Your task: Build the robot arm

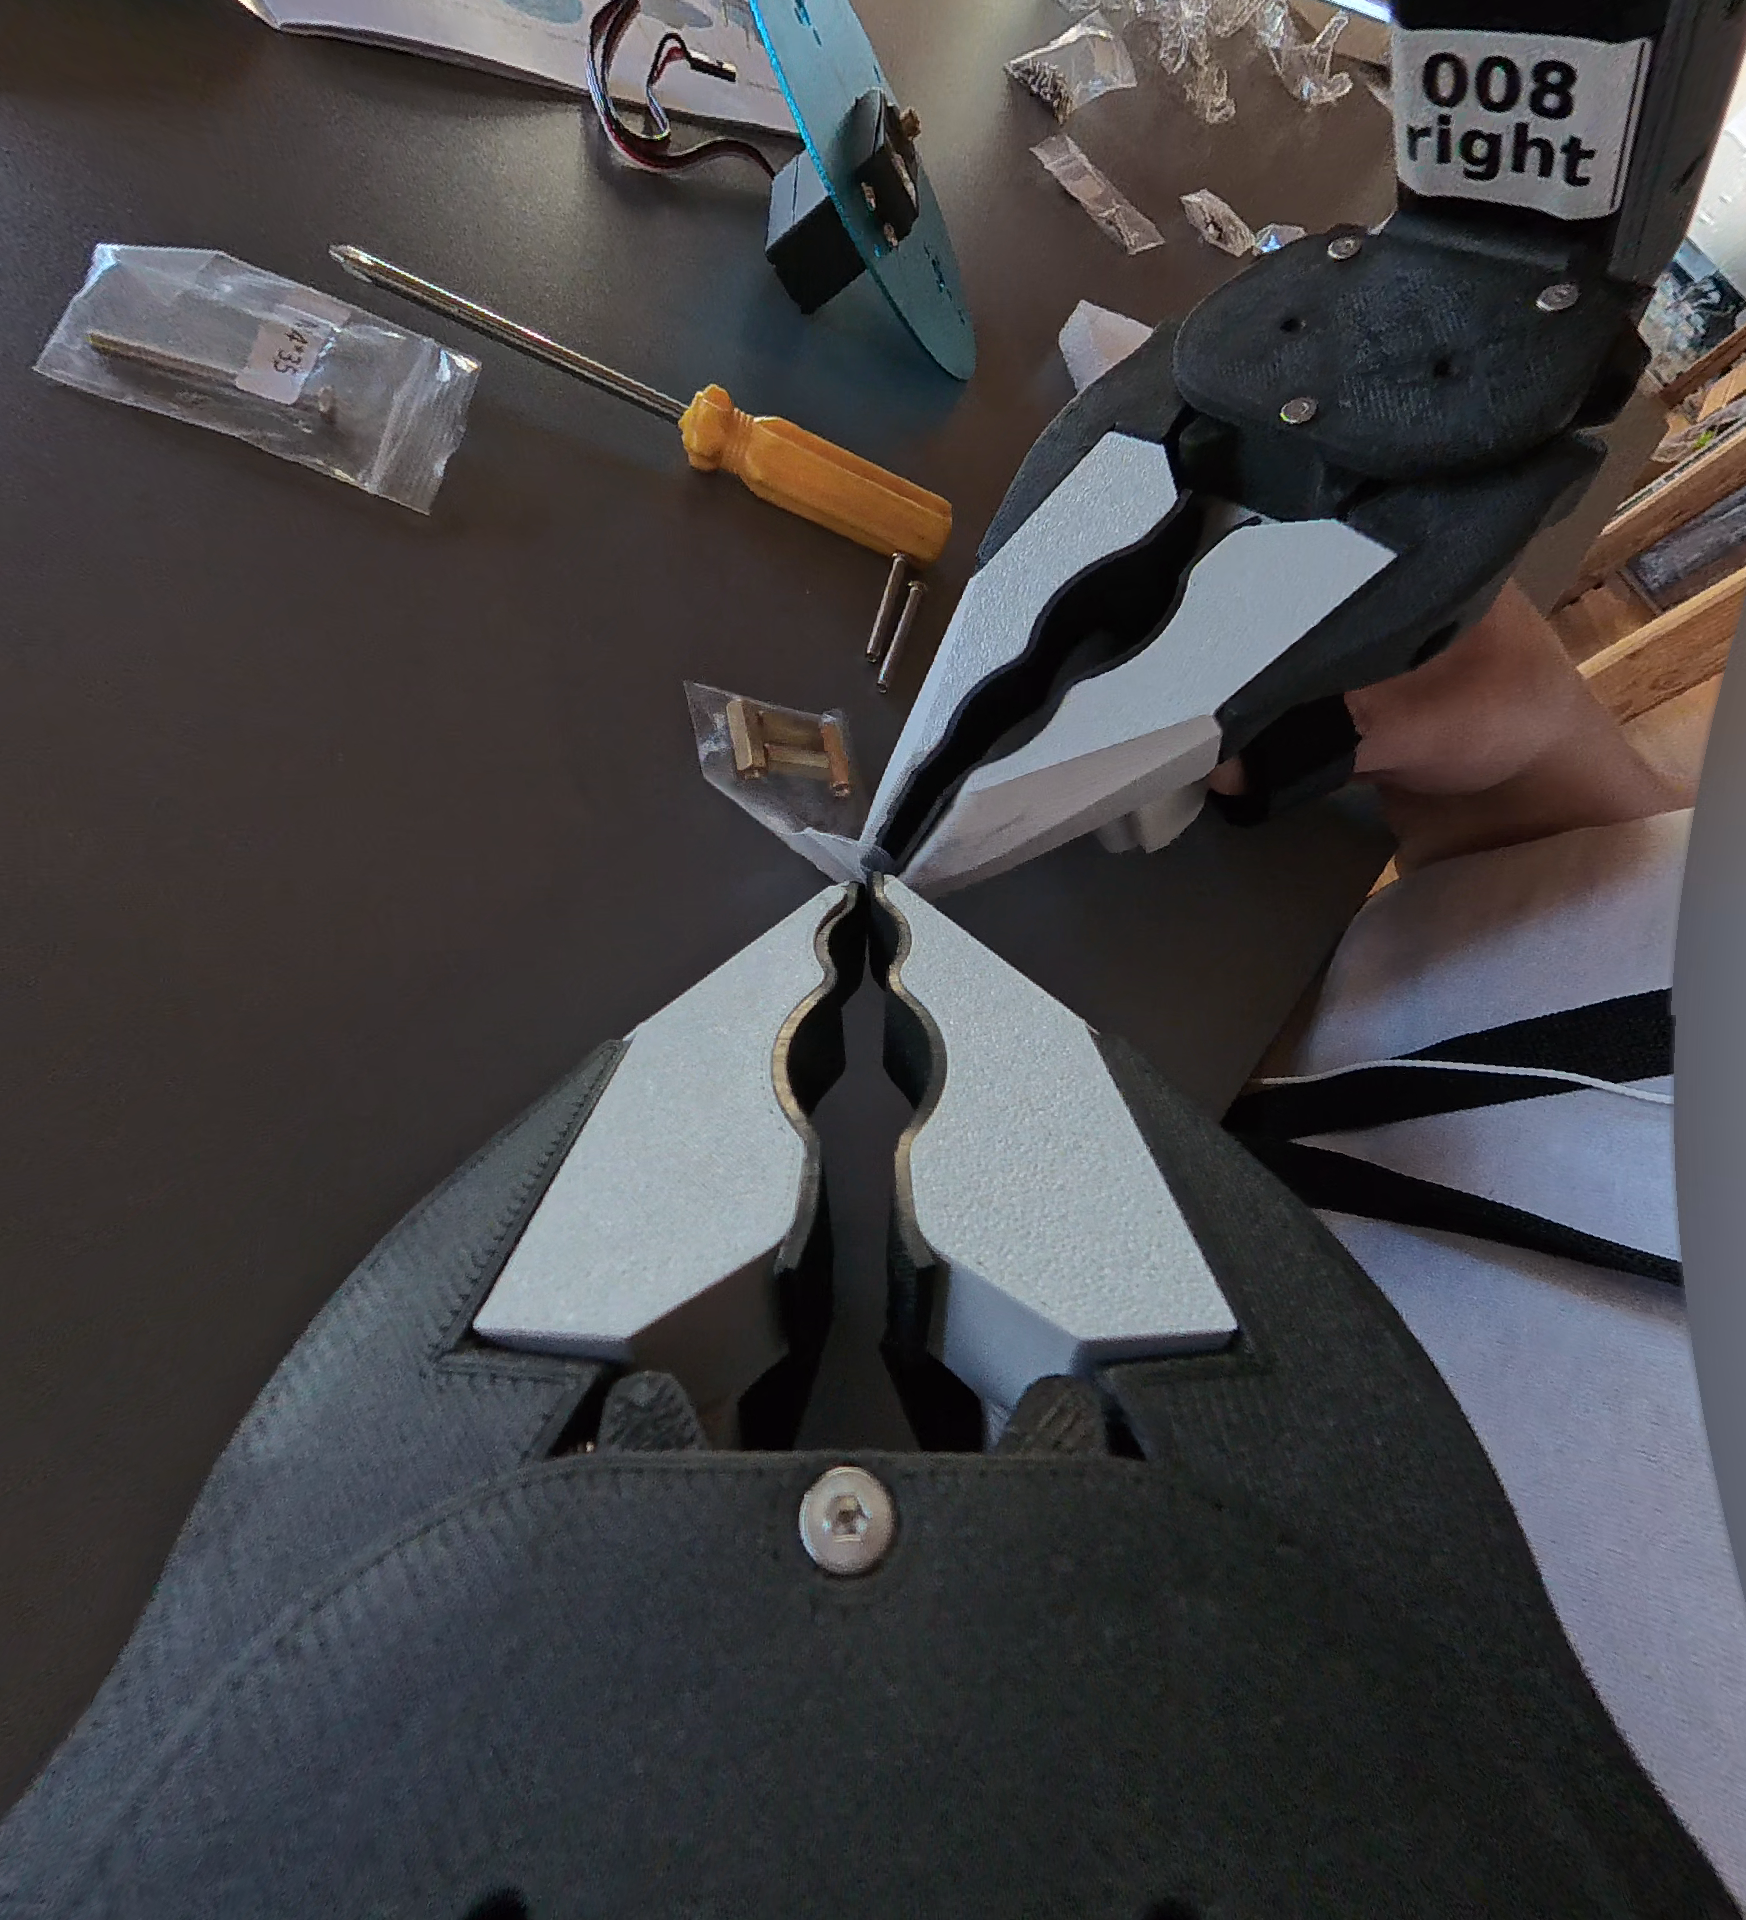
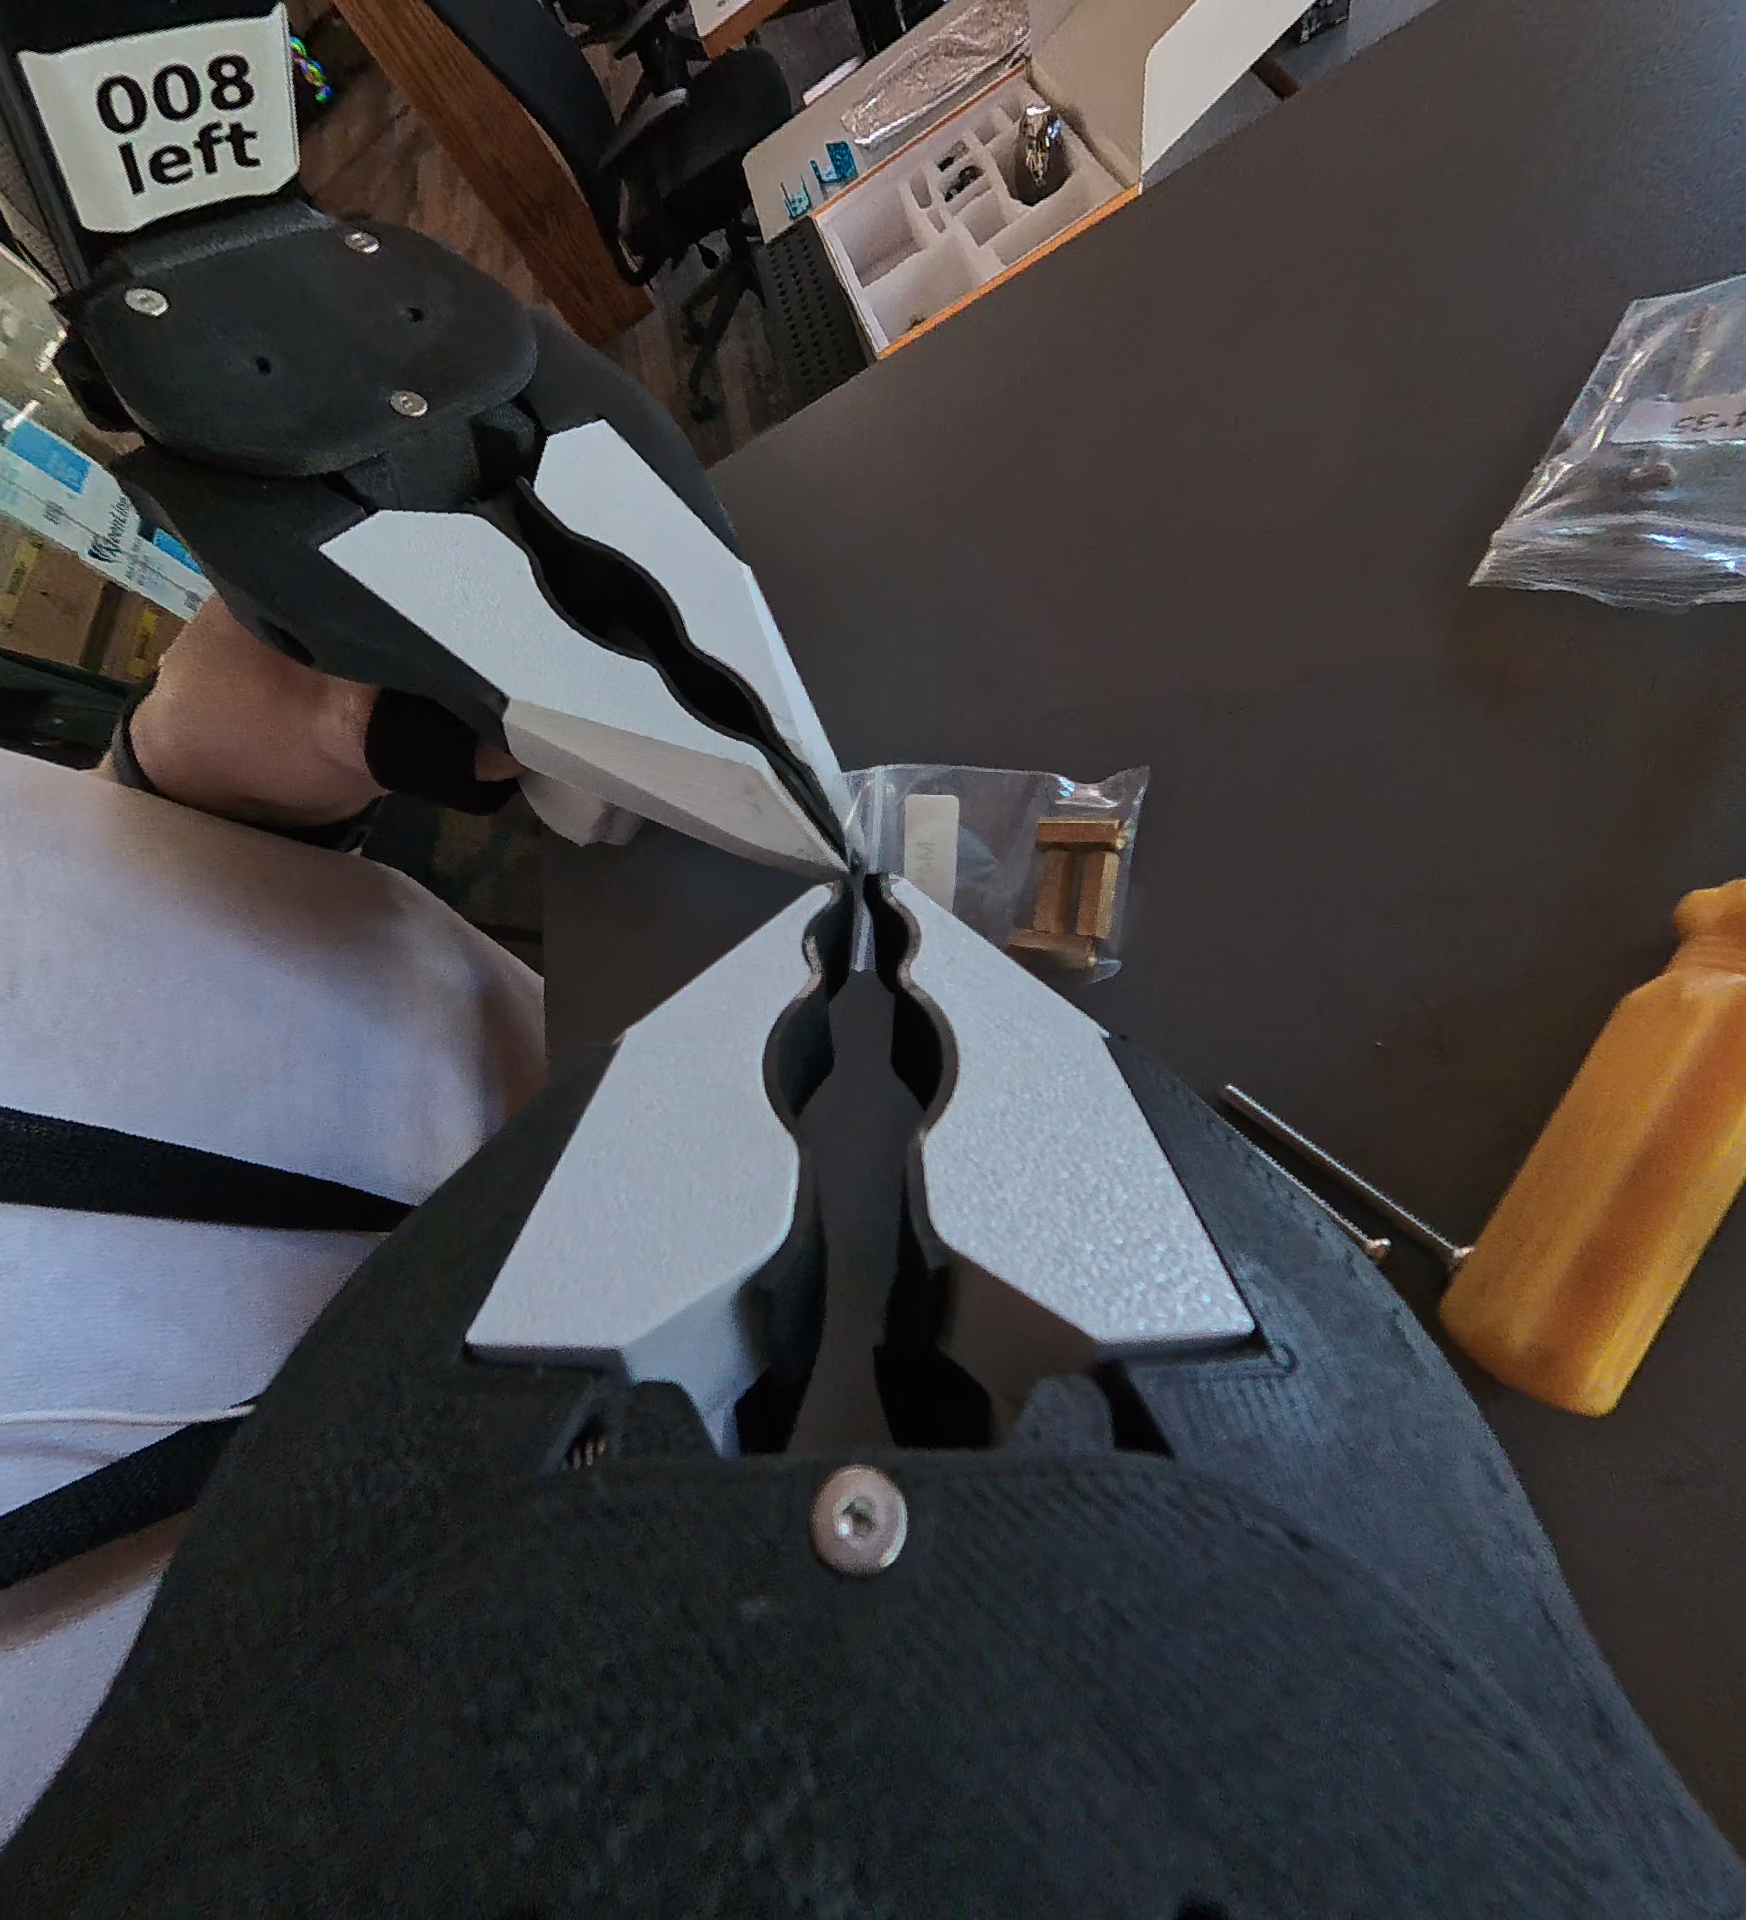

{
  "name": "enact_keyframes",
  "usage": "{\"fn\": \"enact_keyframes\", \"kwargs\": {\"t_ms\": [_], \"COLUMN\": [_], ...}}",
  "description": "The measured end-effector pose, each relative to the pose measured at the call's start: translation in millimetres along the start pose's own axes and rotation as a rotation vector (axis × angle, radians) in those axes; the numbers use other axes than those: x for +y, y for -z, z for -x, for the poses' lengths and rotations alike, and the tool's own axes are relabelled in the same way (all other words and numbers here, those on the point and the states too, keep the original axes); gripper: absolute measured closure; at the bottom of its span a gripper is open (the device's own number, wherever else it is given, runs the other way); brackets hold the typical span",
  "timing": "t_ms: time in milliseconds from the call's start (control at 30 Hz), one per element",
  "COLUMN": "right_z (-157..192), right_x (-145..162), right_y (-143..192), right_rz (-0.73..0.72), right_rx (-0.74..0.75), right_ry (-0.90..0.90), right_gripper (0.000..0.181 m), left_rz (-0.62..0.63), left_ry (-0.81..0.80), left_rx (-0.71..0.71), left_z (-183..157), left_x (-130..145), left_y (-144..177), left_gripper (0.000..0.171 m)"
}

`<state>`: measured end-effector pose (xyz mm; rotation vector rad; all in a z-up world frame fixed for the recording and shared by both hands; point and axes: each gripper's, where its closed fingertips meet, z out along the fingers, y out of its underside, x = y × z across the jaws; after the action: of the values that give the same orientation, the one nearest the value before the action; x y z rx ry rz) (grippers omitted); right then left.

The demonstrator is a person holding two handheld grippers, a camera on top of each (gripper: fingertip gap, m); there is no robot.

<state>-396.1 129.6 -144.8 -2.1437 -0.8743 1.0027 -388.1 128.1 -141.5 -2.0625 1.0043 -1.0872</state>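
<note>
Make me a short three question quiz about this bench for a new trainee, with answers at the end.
1. True or false: both tongs, left tongs and right tongs, are closed on the small clear bag holding brass parts.
2. What colour is the screwdriver handle?
3. Where do the two loose bolts lie: A, beside the end of the screwdriver handle, or B, inside the labelled bag?

Key: 1 true; 2 orange-yellow; 3 A.
</note>
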Motion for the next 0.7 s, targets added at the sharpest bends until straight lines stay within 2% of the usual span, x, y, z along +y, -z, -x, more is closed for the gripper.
{"fn": "enact_keyframes", "kwargs": {"t_ms": [700], "right_z": [-7.7], "right_x": [2.0], "right_y": [4.1], "right_rz": [-0.020], "right_rx": [0.042], "right_ry": [-0.066], "right_gripper": [0.181], "left_rz": [0.025], "left_ry": [-0.002], "left_rx": [-0.034], "left_z": [3.1], "left_x": [3.0], "left_y": [-3.3], "left_gripper": [0.171]}}
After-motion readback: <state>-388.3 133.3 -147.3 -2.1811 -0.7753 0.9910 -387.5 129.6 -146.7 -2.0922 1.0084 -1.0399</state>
